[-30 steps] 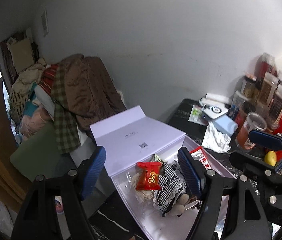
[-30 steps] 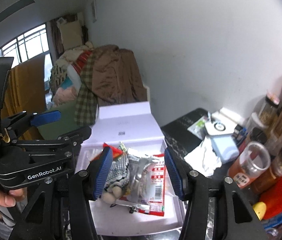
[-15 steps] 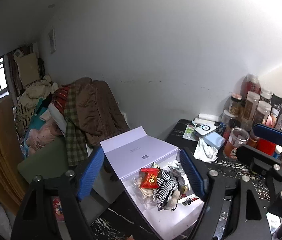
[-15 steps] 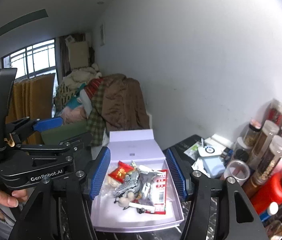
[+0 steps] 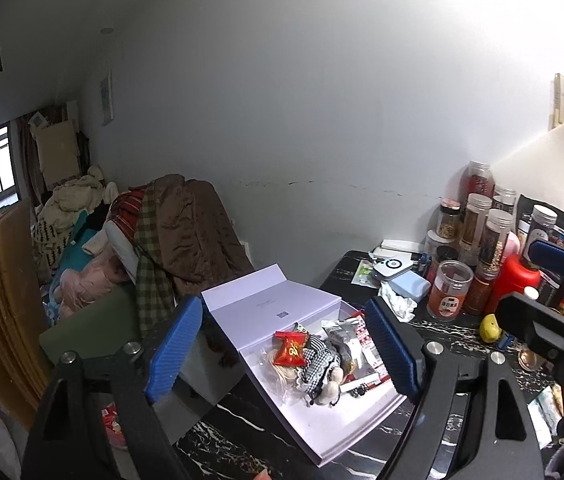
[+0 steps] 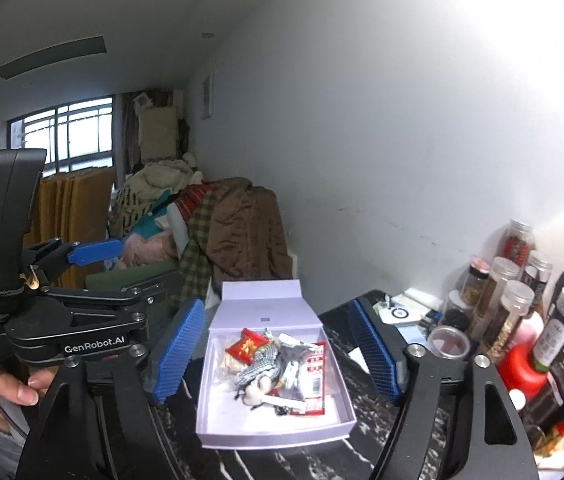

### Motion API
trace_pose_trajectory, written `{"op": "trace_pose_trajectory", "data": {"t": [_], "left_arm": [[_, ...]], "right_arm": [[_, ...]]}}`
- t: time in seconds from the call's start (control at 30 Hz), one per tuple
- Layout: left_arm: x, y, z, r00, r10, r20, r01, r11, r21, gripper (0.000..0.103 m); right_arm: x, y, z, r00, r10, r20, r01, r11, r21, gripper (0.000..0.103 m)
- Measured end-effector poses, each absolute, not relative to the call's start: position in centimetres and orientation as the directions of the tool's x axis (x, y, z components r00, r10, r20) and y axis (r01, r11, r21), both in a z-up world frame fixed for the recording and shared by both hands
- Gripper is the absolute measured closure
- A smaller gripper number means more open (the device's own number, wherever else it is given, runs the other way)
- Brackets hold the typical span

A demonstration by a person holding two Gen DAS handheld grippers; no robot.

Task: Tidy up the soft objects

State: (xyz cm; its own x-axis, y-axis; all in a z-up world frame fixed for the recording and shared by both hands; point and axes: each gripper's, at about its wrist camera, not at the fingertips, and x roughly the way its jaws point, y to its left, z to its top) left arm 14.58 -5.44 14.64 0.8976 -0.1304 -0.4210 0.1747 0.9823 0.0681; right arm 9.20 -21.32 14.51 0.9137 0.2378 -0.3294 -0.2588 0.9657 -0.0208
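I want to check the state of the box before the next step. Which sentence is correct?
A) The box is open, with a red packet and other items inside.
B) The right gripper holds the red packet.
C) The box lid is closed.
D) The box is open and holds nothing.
A: the box has its lid folded back, and the red packet lies inside among other items, while both grippers are open and hold nothing.

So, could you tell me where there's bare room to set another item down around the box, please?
Inside the lavender box, the near strip of floor between the front wall and the checkered doll is bare. The dark marble tabletop in front of the box also looks free. The right side is crowded with jars and a red bottle.
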Motion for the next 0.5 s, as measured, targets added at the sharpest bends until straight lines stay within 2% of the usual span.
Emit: {"op": "trace_pose_trajectory", "data": {"t": [0.1, 0.23, 0.5], "left_arm": [[13.8, -5.6, 14.3, 0.895, -0.138, -0.425, 0.185, 0.980, 0.072, 0.018], [12.6, -5.7, 13.7, 0.893, -0.143, -0.428, 0.190, 0.979, 0.070, 0.008], [10.7, -5.9, 12.1, 0.886, -0.153, -0.438, 0.199, 0.978, 0.060, 0.008]], "right_arm": [[8.0, -21.6, 14.4, 0.921, 0.224, -0.319, -0.242, 0.970, -0.018, 0.022], [6.9, -22.0, 14.0, 0.924, 0.204, -0.323, -0.218, 0.976, -0.007, 0.018], [5.3, -22.8, 12.1, 0.917, 0.165, -0.362, -0.170, 0.985, 0.020, 0.018]]}}
